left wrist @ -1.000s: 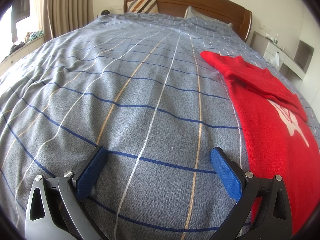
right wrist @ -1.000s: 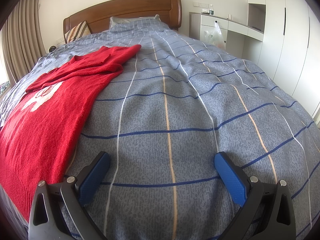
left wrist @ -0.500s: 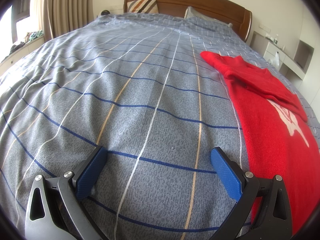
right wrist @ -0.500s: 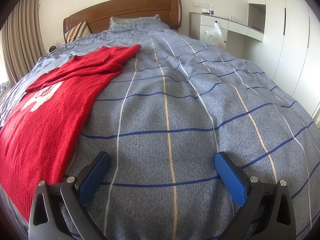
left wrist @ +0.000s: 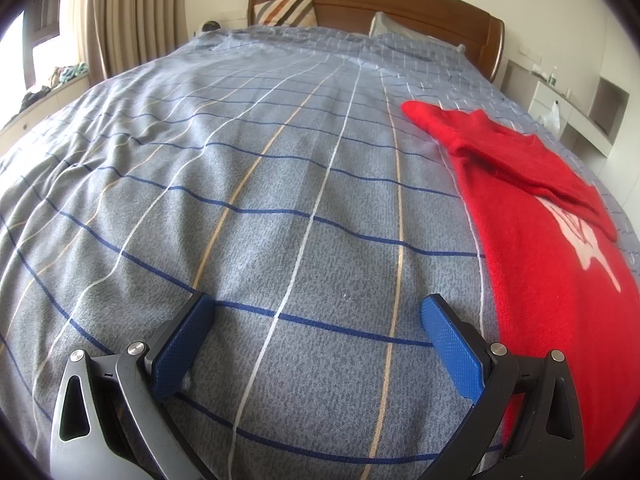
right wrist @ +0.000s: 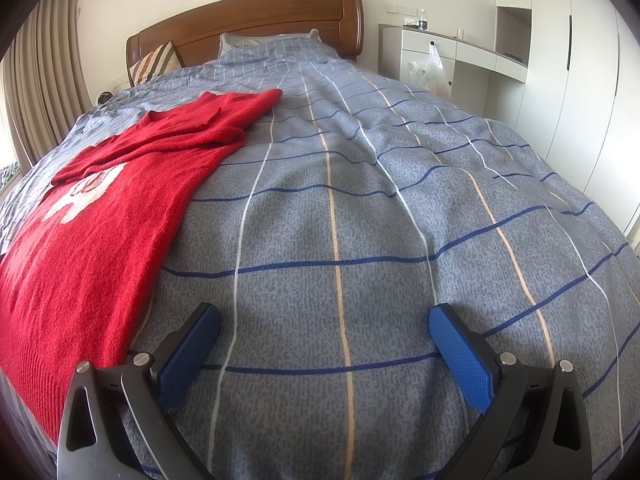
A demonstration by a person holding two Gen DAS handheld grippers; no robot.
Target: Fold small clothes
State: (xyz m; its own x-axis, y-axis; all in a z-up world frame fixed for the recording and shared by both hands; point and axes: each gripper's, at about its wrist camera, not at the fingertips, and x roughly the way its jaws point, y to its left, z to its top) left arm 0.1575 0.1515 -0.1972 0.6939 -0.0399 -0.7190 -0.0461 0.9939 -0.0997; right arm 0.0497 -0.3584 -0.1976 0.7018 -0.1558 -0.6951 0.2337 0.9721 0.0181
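Nothing moved against the frames from a second ago and half a second ago: same framing in both wrist views, same lie of the cloth, same spread of the fingers.

Left gripper (left wrist: 316, 316) held low over the bed cover (left wrist: 280, 184), blue pads (left wrist: 452, 346) wide apart, gripping nothing, only checked grey fabric between them. Red sweater (left wrist: 536, 248) spread flat on the cover to the right of this gripper, its near hem edge just beside the right finger, not touched. One sleeve folded across the chest, partly covering a white pattern.

Right gripper (right wrist: 324, 320) likewise low over the bed cover (right wrist: 380, 220), pads (right wrist: 460, 352) wide apart and holding nothing. Red sweater (right wrist: 100, 232) lying to the left here, its long edge running close past the left finger, apart from it. Garment thus between the two grippers, collar end toward the headboard (right wrist: 260, 16), hem end toward the cameras.

Striped cushion (left wrist: 286, 10) and a pillow (right wrist: 272, 44) against the headboard. Curtains (left wrist: 120, 12) on the left of the room; white desk (right wrist: 460, 48) with a plastic bag (right wrist: 430, 70) hanging on it and a wardrobe (right wrist: 580, 80) on the right.
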